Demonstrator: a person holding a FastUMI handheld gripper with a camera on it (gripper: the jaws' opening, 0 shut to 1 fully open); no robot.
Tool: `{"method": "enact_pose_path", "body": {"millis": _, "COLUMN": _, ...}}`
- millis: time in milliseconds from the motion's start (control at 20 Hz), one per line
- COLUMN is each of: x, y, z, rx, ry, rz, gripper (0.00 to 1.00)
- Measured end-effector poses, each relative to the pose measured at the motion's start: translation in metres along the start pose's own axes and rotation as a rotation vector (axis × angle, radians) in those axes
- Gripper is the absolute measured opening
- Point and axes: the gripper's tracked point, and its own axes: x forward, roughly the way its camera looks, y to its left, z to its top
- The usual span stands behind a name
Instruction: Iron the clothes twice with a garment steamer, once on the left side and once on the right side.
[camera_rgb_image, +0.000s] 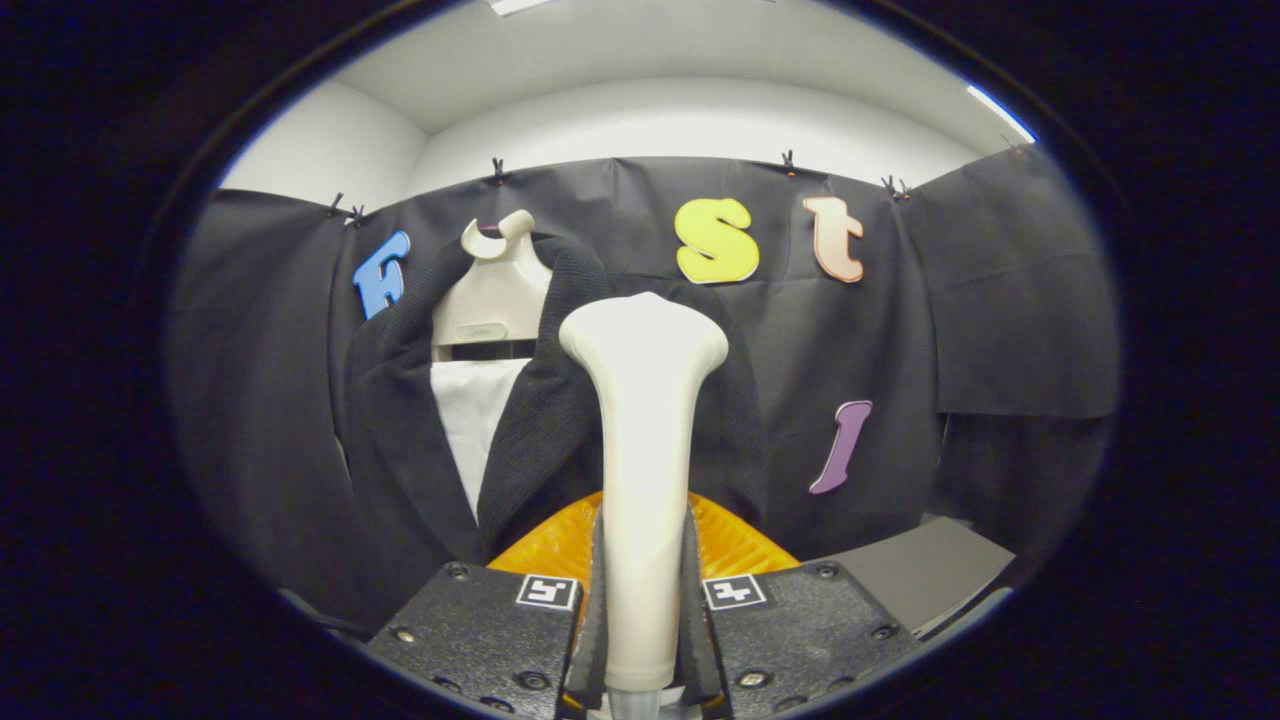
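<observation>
Upright, the steamer (641, 440) stands clamped between both fingers of the tongs (641, 620), its head near the jacket (400, 430) on its hanger (492, 290); open wall lies rightward.

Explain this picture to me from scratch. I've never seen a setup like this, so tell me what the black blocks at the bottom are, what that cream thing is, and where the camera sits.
There is no robot arm here. A person carries a hand-held two-finger tool, and the camera rides on it, looking forward along its fingers. The wide lens bends everything into a round picture.

The two black blocks with small square markers are the tool's fingers. They are closed on the cream handle of a garment steamer, which stands upright between them, its wider head on top. An orange ribbed part shows just behind the handle; what it is, I cannot say.

Beyond the steamer hangs a dark jacket on a cream hanger, with something white showing between its lapels. It hangs against the black cloth wall of the booth. A grey surface lies low to the right.
</observation>
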Motion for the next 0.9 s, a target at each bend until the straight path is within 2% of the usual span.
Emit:
{"method": "enact_pose_path", "body": {"millis": 200, "x": -0.012, "y": -0.005, "z": -0.021, "rx": -0.015, "ry": 0.023, "rz": 0.015, "gripper": 0.32}}
{"method": "enact_pose_path", "body": {"millis": 900, "x": -0.042, "y": -0.017, "z": -0.153, "rx": -0.067, "ry": 0.242, "rz": 0.073, "gripper": 0.32}}
